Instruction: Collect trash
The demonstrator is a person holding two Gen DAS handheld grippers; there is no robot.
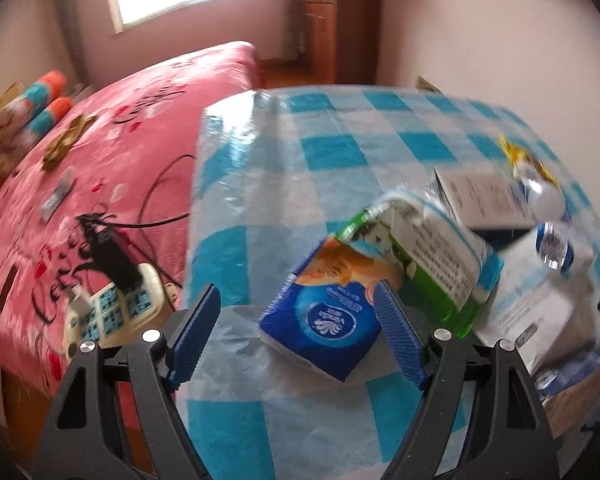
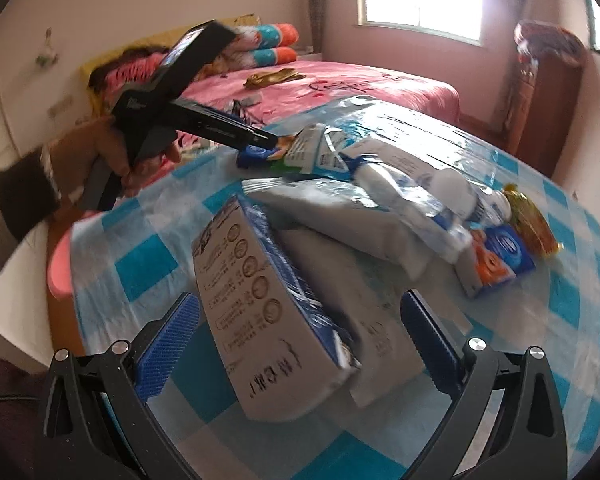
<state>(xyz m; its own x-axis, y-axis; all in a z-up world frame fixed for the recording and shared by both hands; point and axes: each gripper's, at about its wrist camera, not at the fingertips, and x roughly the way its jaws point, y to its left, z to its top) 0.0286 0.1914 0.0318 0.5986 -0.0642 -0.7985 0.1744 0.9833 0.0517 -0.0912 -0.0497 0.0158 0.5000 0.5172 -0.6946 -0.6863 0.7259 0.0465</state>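
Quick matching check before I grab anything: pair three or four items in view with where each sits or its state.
Things:
1. blue tissue pack
2. white and blue carton
3. power strip
4. left gripper

Places or states:
A. on the pink bedspread
B. open
C. between the right gripper's fingers
D. ahead of the left gripper's fingers

Pairs: 1-D, 2-C, 3-A, 4-B

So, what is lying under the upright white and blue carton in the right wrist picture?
Under the white and blue carton lies a flat white plastic packet, resting on the blue checked tablecloth. The carton covers the packet's left part; anything beneath is hidden.
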